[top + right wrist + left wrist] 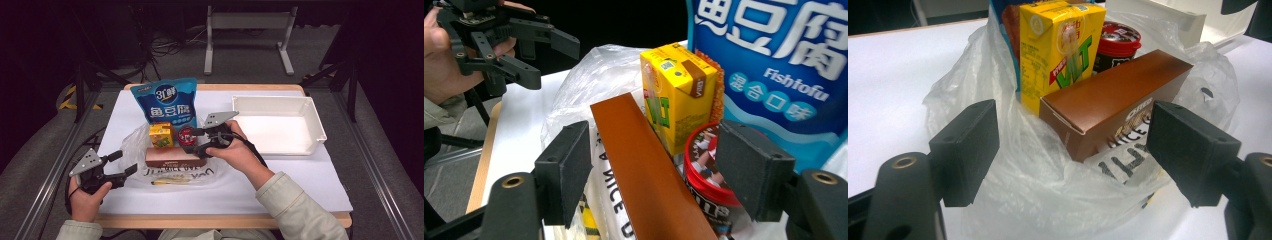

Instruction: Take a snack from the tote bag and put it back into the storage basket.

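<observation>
Step in hand: a judgement only – goods are being taken out of the plastic bag (135,145), probably for the white bin (280,127); the brown box (175,157) looks to be next.
Right gripper (200,137): jaws spread wide, nothing held; in the right gripper view the box (649,175) runs up between them, with the red-lidded cup (711,187) just inside the right-hand jaw.
Left gripper (122,162): jaws spread, empty, held near the bag's left edge and facing the box's end (1108,102).
Doing it well: the box's narrow width should be spanned, the cup kept clear of the jaws, and the bag film (1038,190) left out of the pinch; the bag could be held down by the left gripper while the box is lifted.
Box position: lying flat on the bag, in front of the yellow carton (161,135) and the cup (187,135).
Count: one box, one carton, one cup, one blue pouch (167,102) standing behind, one bag, one bin, two grippers.
</observation>
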{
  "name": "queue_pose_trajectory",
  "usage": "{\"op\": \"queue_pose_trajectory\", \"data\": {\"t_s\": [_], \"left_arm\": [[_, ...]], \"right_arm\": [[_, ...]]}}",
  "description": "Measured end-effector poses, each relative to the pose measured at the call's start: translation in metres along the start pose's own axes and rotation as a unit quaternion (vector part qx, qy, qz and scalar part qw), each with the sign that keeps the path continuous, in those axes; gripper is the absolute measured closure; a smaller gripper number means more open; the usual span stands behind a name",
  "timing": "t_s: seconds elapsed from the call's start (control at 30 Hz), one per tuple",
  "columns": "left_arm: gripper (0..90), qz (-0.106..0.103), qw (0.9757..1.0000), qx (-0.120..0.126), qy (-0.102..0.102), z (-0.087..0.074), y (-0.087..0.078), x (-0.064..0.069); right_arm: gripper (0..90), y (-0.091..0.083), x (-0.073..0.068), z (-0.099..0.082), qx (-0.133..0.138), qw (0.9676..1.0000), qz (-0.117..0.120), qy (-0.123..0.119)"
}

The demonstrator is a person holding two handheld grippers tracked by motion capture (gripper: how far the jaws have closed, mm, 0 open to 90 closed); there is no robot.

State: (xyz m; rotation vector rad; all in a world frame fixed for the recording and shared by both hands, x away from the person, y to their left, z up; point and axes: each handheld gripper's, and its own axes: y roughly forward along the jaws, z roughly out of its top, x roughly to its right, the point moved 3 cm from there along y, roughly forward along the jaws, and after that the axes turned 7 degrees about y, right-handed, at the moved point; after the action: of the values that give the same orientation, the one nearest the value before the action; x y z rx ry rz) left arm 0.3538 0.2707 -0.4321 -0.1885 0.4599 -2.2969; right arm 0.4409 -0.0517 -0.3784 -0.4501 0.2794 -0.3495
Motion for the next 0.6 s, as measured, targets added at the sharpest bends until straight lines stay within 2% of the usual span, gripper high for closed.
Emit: {"op": "queue_pose_trajectory", "data": {"t_s": [0.23,0.43,0.6], "left_arm": [[19.7,0.013,0.9999,-0.007,-0.005,-0.005,-0.008,-0.001],[18.4,0.025,0.9995,-0.021,0.002,-0.005,-0.007,-0.002],[18.1,0.031,0.9991,-0.028,-0.006,-0.007,-0.006,-0.005]], "right_arm": [[31.8,0.010,0.000,0.010,-0.008,0.9998,0.014,-0.010],[32.6,0.017,0.000,0.014,-0.017,0.9995,0.020,-0.018],[33.5,0.026,0.001,0.015,-0.030,0.9991,0.021,-0.022]]}}
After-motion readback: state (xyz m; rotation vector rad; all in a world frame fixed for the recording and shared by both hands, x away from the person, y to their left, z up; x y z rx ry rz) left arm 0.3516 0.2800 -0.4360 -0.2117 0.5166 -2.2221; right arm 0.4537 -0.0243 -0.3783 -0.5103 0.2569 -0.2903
